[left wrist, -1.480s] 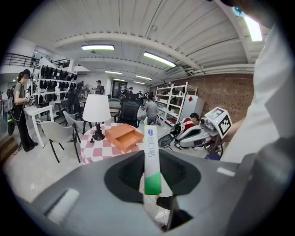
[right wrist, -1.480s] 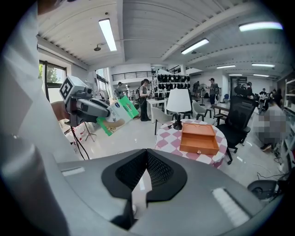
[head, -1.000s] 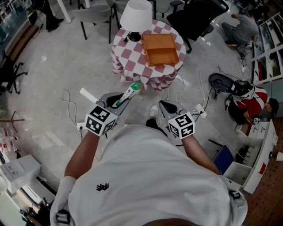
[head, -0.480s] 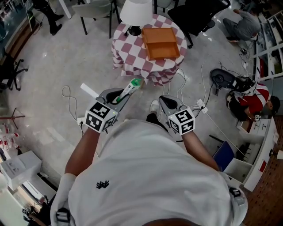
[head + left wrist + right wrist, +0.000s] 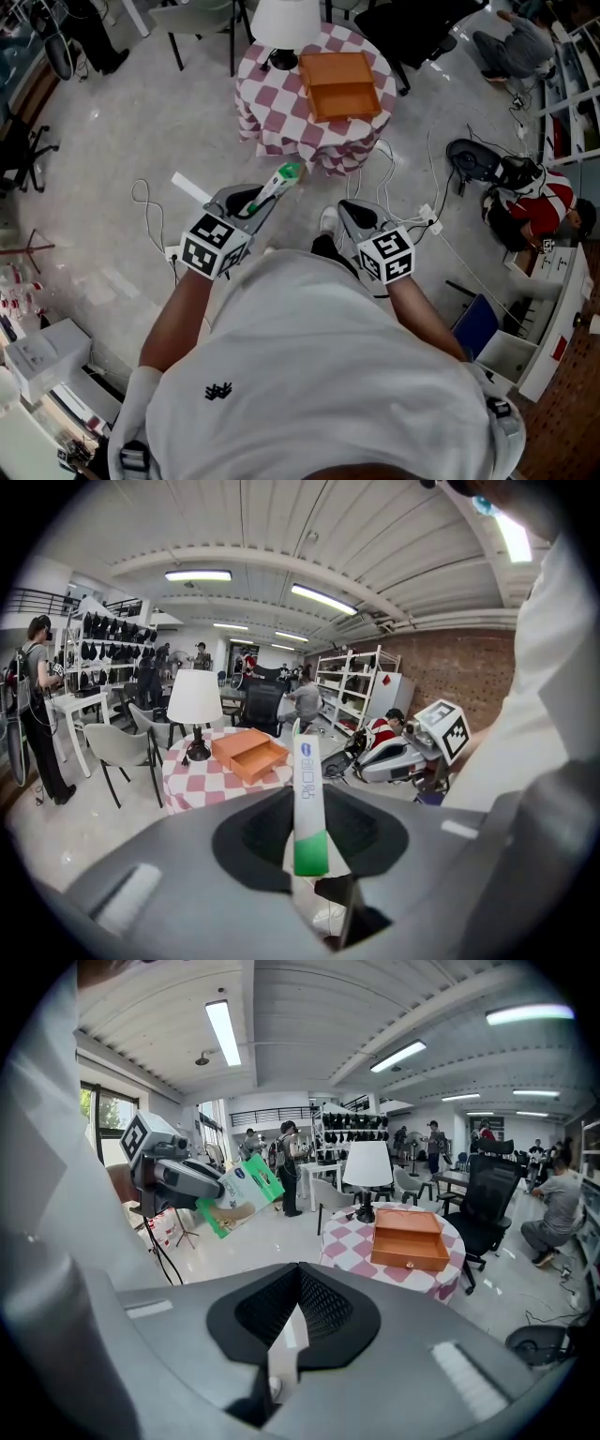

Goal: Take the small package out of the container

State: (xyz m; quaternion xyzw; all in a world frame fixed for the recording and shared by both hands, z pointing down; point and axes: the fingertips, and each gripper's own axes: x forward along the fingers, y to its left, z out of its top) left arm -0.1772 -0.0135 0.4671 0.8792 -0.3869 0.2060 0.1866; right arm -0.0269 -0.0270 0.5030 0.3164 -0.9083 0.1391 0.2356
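While the person stands a little way back from the round checkered table [image 5: 274, 117], the left gripper [image 5: 255, 203] has its jaws clamped on the small package [image 5: 279, 184], a slim white and green box that sticks out past the fingertips above the floor. That puts it well apart from the orange container [image 5: 339, 86], which sits open on the tablecloth beside a white lamp [image 5: 284, 22]. The right gripper [image 5: 355, 217] hangs beside the left one, jaws together, empty.
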